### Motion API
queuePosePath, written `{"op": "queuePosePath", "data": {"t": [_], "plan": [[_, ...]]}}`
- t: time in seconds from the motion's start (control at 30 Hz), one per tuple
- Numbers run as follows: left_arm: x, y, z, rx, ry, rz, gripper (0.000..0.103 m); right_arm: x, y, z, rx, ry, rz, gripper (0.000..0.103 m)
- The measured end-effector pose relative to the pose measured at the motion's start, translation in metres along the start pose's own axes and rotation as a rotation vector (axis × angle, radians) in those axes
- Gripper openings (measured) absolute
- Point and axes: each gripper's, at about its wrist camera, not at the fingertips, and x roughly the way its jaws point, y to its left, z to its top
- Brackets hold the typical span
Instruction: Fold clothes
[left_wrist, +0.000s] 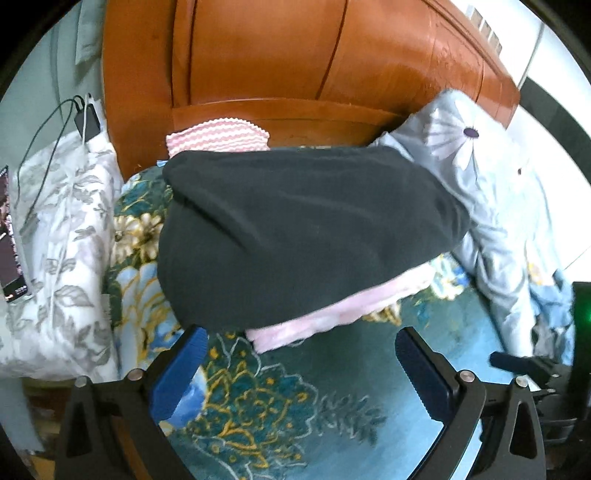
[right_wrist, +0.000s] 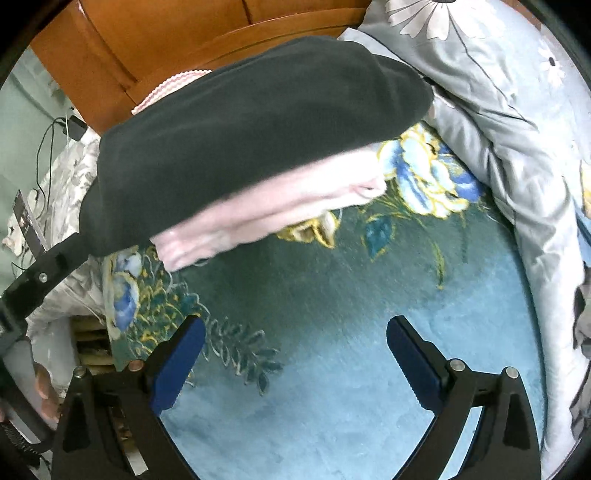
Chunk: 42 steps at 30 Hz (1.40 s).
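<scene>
The left gripper (left_wrist: 301, 347) stands spread wide, its blue ribbed pads holding nothing, only teal plush blanket with gold and blue flowers (left_wrist: 332, 406) showing between them. The right gripper (right_wrist: 295, 338) is likewise spread wide and empty over a plain stretch of the same blanket (right_wrist: 332, 387). Ahead of both lies open bed surface up to the near edge of the clothes — the left pad tip sits just beside the stack's lower corner, not touching as far as can be told

The bed is hemmed in: a polished orange-brown wooden headboard (left_wrist: 295, 66) behind, a white pillow printed with grey leaves (left_wrist: 62, 229) on the left with a black cable (left_wrist: 48, 147) across it, and a rumpled pale blue quilt with daisy print (left_wrist: 498, 192) along the right

The folded dark green-black knit garment (left_wrist: 295, 229) lies flat on top of a folded pale pink garment (left_wrist: 332, 317) — its edge peeks out along the near side. A pink-and-white zigzag-striped cloth (left_wrist: 218, 138) lies behind, against the headboard
</scene>
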Motion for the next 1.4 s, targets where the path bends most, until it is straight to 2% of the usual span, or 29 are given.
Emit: {"op": "queuePosePath", "data": {"t": [0.07, 0.3, 0.47, 0.7, 1.03, 1.4], "plan": [[-0.001, -0.005, -0.007, 0.018, -0.010, 0.014, 0.103, 0.000, 0.000, -0.006, -0.004, 0.001, -0.012, 0.099], [0.008, -0.008, -0.029, 0.023, -0.038, -0.007, 0.103, 0.011, 0.000, -0.023, -0.022, 0.022, -0.040, 0.099], [0.026, -0.004, -0.042, 0.014, -0.042, 0.011, 0.103, 0.024, -0.001, -0.029, -0.030, 0.013, -0.058, 0.099], [0.049, -0.001, -0.059, 0.020, -0.088, 0.067, 0.103, 0.046, -0.003, -0.030, -0.046, 0.012, -0.079, 0.099], [0.064, -0.002, -0.065, 0.029, -0.079, 0.101, 0.103, 0.062, -0.007, -0.028, -0.050, 0.025, -0.078, 0.099], [0.073, -0.011, -0.066, 0.048, -0.057, 0.079, 0.103, 0.062, -0.017, -0.023, -0.043, 0.019, -0.084, 0.099]]}}
